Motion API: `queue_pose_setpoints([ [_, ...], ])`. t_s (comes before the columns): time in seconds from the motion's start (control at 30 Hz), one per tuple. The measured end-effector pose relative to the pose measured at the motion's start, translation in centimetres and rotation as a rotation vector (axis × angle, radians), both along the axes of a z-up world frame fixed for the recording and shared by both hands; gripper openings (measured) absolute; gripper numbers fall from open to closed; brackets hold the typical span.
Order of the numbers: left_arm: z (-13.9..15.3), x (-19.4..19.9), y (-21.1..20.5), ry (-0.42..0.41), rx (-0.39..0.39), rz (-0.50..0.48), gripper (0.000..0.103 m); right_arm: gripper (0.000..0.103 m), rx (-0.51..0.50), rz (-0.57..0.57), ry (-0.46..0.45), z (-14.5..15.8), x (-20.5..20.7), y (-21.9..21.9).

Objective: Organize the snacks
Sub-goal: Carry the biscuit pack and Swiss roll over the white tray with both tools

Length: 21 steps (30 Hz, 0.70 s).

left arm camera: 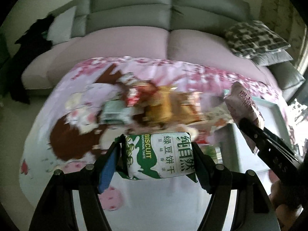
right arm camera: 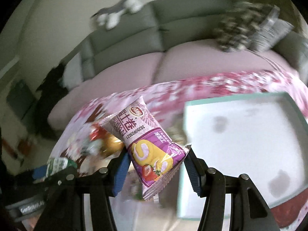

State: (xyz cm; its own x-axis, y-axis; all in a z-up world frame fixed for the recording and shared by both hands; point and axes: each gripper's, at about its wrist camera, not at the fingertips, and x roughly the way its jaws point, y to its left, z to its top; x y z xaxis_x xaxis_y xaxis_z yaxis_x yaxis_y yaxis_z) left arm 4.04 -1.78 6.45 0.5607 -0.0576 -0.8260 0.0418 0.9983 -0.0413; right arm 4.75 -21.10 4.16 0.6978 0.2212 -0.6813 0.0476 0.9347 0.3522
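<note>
My left gripper [left arm camera: 156,155] is shut on a green and white biscuit packet [left arm camera: 159,154], held above the table. My right gripper [right arm camera: 156,159] is shut on a purple and pink Swiss-roll packet [right arm camera: 148,144], held up beside a mint-rimmed white tray [right arm camera: 240,146]. That gripper and its packet [left arm camera: 244,104] also show at the right of the left wrist view, over the tray [left arm camera: 269,111]. A blurred pile of snack packets [left arm camera: 154,104] lies on the floral tablecloth beyond the biscuit packet. The left gripper and its green packet [right arm camera: 57,164] show at the lower left of the right wrist view.
The table wears a pink floral cloth [left arm camera: 202,73]. Behind it stands a grey sofa [left arm camera: 169,19] with pink seat cushions, a patterned pillow [left arm camera: 256,38] at the right and dark clothing [left arm camera: 32,48] at the left. A plush toy [right arm camera: 119,9] lies on the sofa back.
</note>
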Motion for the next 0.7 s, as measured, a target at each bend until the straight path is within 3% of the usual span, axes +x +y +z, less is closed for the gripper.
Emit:
queue_pose_setpoints([
  [0.37,-1.0,4.1,-9.4,0.058,-0.044,-0.155,0.074,0.059,-0.013,-0.28,0.027,-0.5,-0.9,-8.5],
  [0.7,-2.7,6.4,-16.6,0.093,-0.06,-0.256,0.073,0.059,0.031,-0.414,0.044,-1.6,-1.8,-13.1],
])
